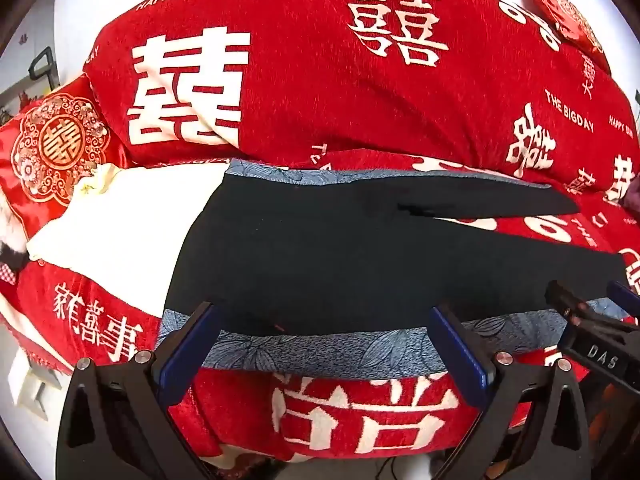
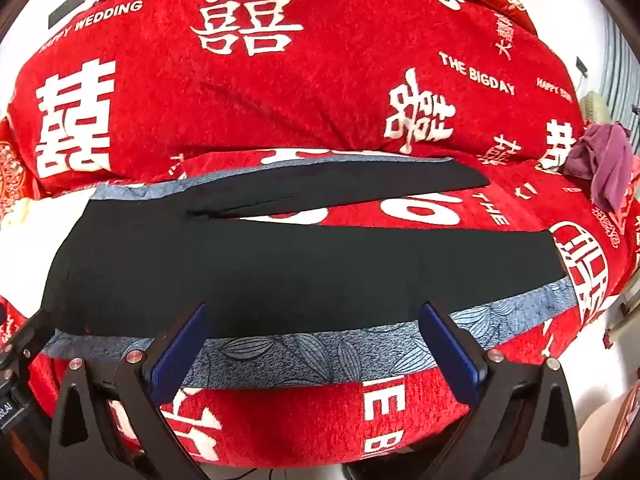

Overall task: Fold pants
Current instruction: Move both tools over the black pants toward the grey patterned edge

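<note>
Black pants with blue patterned side stripes [image 1: 320, 256] lie flat across the red bed cover, waist to the left and both legs spread to the right; they also show in the right wrist view [image 2: 260, 264]. My left gripper [image 1: 324, 344] is open and empty, just short of the near blue stripe [image 1: 320, 350] by the hip. My right gripper [image 2: 312, 340] is open and empty at the near stripe [image 2: 320, 356] of the near leg. The right gripper also shows at the right edge of the left wrist view [image 1: 588, 304].
A red wedding-print quilt [image 1: 320, 80] is heaped behind the pants. A white cloth [image 1: 132, 216] lies left of the waist. A red embroidered cushion [image 1: 56, 148] sits at far left. A purple garment [image 2: 600, 160] lies at far right.
</note>
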A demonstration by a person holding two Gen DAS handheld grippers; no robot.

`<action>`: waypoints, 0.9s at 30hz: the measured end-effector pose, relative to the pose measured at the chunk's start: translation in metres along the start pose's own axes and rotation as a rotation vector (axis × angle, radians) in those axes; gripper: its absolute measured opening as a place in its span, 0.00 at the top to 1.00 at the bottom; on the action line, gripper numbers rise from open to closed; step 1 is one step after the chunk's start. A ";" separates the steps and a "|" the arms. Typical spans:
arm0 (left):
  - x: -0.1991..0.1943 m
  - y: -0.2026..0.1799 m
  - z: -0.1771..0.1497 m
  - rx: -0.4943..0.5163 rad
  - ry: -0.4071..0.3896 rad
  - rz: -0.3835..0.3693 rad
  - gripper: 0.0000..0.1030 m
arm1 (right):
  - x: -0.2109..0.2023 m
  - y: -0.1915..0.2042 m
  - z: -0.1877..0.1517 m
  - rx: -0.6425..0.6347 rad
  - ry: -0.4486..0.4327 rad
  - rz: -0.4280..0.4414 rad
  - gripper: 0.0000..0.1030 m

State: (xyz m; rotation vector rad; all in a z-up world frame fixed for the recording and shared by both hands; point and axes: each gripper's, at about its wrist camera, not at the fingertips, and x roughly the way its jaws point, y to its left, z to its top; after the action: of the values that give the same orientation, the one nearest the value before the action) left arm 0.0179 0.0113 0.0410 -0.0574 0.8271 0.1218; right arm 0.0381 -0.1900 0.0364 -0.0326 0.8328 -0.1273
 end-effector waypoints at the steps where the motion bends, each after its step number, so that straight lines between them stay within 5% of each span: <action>1: 0.000 -0.004 -0.006 0.001 -0.005 0.006 0.00 | 0.003 0.002 -0.002 -0.006 0.020 0.000 0.00; 20: 0.020 0.002 -0.020 0.000 0.114 0.014 0.00 | 0.023 0.032 -0.015 -0.117 0.184 0.065 0.00; 27: -0.005 0.007 -0.006 0.005 0.091 0.027 0.00 | 0.003 0.037 -0.007 -0.136 0.201 0.085 0.00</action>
State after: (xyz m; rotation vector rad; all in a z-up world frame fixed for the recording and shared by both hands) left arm 0.0091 0.0177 0.0410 -0.0480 0.9190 0.1431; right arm 0.0385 -0.1540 0.0266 -0.1133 1.0413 0.0071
